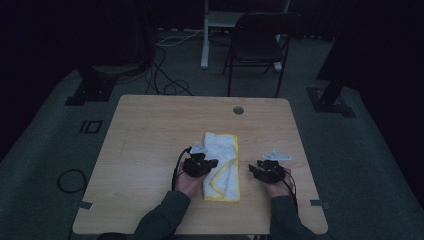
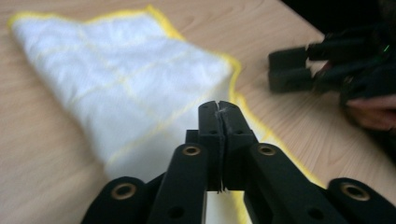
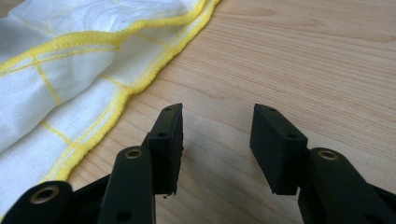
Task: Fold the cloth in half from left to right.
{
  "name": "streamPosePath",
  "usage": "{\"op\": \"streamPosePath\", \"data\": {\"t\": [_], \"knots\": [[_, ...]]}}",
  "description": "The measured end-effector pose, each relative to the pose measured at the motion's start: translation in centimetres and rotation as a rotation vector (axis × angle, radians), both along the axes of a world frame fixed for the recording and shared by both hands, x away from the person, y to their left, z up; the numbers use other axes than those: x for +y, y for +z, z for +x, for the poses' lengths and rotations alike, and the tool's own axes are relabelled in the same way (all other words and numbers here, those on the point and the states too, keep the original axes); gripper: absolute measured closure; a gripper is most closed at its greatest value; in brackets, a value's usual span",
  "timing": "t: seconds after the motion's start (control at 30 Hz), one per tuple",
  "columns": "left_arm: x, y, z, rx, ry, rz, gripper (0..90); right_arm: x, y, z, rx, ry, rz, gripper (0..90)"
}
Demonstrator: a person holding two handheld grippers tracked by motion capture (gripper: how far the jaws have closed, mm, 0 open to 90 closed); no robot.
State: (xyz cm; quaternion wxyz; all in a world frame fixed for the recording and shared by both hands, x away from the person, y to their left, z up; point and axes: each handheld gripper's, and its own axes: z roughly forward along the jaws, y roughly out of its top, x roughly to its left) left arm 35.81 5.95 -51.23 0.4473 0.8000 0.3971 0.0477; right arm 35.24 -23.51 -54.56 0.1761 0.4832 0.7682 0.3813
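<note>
A white cloth with yellow edging (image 1: 222, 150) lies folded near the middle of the wooden table (image 1: 150, 130). My left gripper (image 1: 214, 162) rests at the cloth's left edge, pointing right over it. In the left gripper view its jaws (image 2: 218, 106) are pressed together above the cloth (image 2: 126, 70), with nothing visible between them. My right gripper (image 1: 253, 168) sits on bare wood to the right of the cloth, pointing left. Its jaws (image 3: 217, 123) stand apart with only table between them, and the cloth's hem (image 3: 56, 70) lies to their left. The right gripper (image 2: 287, 70) also appears blurred in the left gripper view.
A round cable hole (image 1: 238, 110) sits near the table's far edge. A black folding chair (image 1: 257, 42) stands beyond the table, with cables on the floor (image 1: 165, 75). A coiled cable (image 1: 70, 180) lies left of the table. The room is dim.
</note>
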Motion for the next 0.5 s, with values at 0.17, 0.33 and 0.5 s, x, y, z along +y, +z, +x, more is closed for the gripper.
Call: {"op": "streamPosePath", "data": {"t": [0.17, 0.33, 0.5], "knots": [[-0.1, -1.0, -0.8, -0.001, -0.019, 0.058, 90.0, 0.0, 0.0, 0.0, 0.000, 0.000, 0.001, 54.2], [-0.2, -2.3, -1.5, 0.011, -0.043, 0.101, 90.0, 0.0, 0.0, 0.0, -0.002, -0.001, 0.003, 54.3], [-0.3, -2.3, -2.1, 0.007, -0.061, 0.090, 90.0, 0.0, 0.0, 0.0, -0.001, -0.001, 0.002, 54.2]]}}
